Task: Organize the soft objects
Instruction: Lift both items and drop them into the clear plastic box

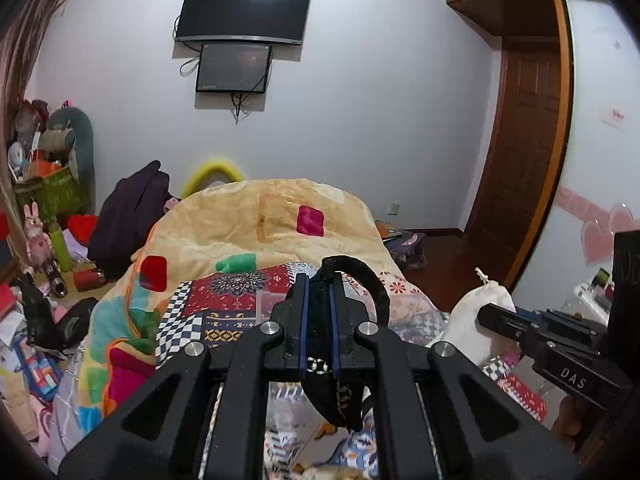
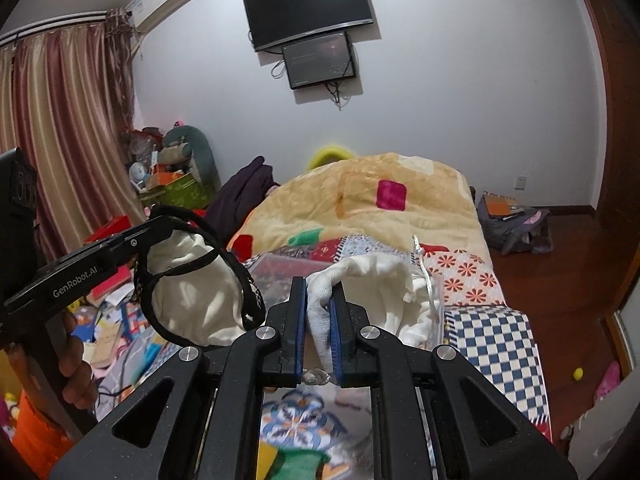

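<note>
My left gripper (image 1: pixel 320 280) is shut on a black fabric band (image 1: pixel 368 280) with patterned trim, held up above the bed. In the right wrist view the band (image 2: pixel 240 280) hangs as a loop from the left gripper (image 2: pixel 160 224), in front of the white bag. My right gripper (image 2: pixel 319 284) is shut on the rim of a white drawstring cloth bag (image 2: pixel 372 276). The bag also shows at the right of the left wrist view (image 1: pixel 472 316), pinched by the right gripper (image 1: pixel 486 314). Both are held over the patchwork quilt (image 2: pixel 492 336).
A yellow fleece blanket (image 1: pixel 256 220) is heaped at the bed's far end. A clear plastic box (image 2: pixel 280 268) lies on the quilt beyond the bag. Clutter and toys cover the floor on the left (image 1: pixel 40 320). A bag (image 2: pixel 516 228) lies on the wooden floor at the right.
</note>
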Available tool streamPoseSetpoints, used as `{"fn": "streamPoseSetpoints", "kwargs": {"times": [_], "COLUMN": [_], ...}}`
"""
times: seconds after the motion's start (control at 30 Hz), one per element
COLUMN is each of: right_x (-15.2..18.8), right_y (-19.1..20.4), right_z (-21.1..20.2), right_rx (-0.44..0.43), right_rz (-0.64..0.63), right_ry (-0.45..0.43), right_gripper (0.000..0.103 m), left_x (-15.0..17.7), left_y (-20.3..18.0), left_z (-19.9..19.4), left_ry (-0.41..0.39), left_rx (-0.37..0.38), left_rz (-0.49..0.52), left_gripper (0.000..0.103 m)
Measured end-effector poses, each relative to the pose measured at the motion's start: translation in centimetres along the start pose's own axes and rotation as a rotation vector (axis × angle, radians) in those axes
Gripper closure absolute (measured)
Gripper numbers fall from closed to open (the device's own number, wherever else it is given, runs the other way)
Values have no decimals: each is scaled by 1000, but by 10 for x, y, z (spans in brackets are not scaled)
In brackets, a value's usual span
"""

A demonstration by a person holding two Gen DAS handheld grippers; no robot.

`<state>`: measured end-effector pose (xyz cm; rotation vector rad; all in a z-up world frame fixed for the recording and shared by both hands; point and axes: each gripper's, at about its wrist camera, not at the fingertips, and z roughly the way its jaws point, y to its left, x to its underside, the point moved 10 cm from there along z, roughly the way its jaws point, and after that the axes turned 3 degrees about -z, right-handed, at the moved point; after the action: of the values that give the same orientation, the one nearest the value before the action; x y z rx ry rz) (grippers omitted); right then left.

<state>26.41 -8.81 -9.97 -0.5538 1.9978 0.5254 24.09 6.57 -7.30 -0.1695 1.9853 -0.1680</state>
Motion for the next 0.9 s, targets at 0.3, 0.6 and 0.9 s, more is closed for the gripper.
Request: {"fn": "streamPoseSetpoints", "kwargs": {"times": [0.3,0.6,0.9], "right_x": [12,63,74], "right_y": [-13,-22,-28], "right_z": [42,80,76], "right_rx": [22,24,54], "right_rz": [10,4,13], "right_ry": [81,271,336], "right_gripper": [93,93,87], "left_x": [17,83,99], "left_y": [14,11,7], "left_z": [56,97,88], "left_ry": [74,284,331], "left_rx": [-41,-47,-52], "left_rz": [-26,34,59], "left_gripper": [95,95,85]}}
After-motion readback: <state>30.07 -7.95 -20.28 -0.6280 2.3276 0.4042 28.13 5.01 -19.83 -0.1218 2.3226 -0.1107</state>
